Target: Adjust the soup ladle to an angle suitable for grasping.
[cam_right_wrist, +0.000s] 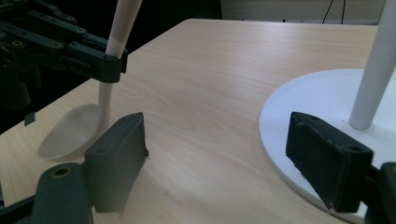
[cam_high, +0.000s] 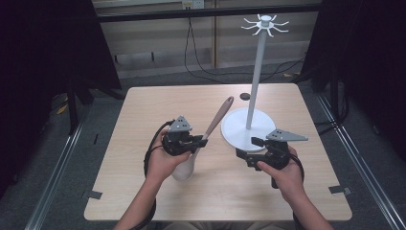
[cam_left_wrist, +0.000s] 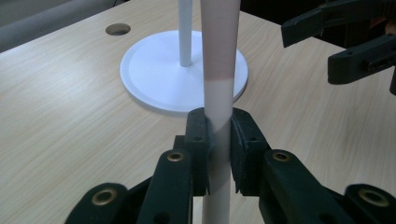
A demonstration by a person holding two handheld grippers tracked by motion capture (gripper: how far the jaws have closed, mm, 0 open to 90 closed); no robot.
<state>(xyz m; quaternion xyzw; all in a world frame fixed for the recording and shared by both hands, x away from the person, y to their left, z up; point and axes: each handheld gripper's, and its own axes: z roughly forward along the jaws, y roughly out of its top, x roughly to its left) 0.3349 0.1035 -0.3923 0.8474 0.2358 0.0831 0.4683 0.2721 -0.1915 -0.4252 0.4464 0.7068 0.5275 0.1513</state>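
- Left gripper (cam_high: 200, 141) is clamped tight on the spoon (cam_high: 203, 142), pads squeezing the white shaft just below the pink handle.
- Spoon sits left of the table's (cam_high: 143, 124) middle, bowl down near the front edge, handle angled toward the far edge.
- Looks light, stiff and smooth, likely slippery; mid-shaft is a sound hold.
- Right gripper (cam_right_wrist: 233, 158) has its jaws wide apart and empty, at the rim of the stand's base (cam_high: 234, 129), right of centre.
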